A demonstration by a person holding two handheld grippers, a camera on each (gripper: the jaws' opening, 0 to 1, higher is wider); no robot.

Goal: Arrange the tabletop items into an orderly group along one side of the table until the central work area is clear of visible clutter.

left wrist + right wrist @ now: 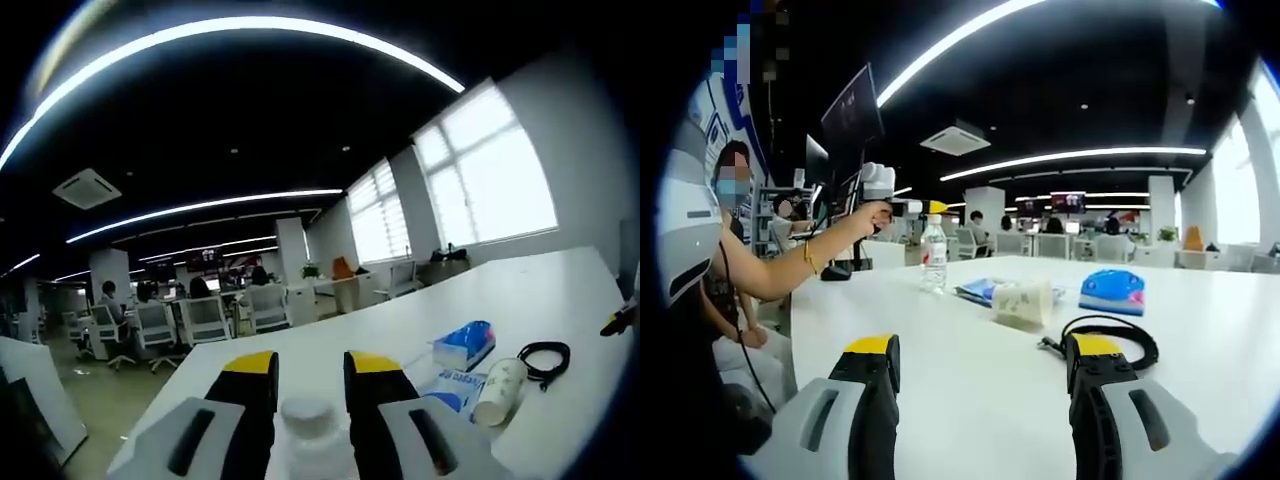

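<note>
In the left gripper view, we see our left tool point(310, 378) clamped on a water bottle point(308, 425) over the white worktop point(540, 290), near a paper cup point(499, 391), blue packet point(463, 345) and, it seems, a black cable point(545, 357). In the right gripper view, our right tool point(985, 365) gapes wide, holding nothing; the bottle stands upright beyond, the cup lying nearer.
</note>
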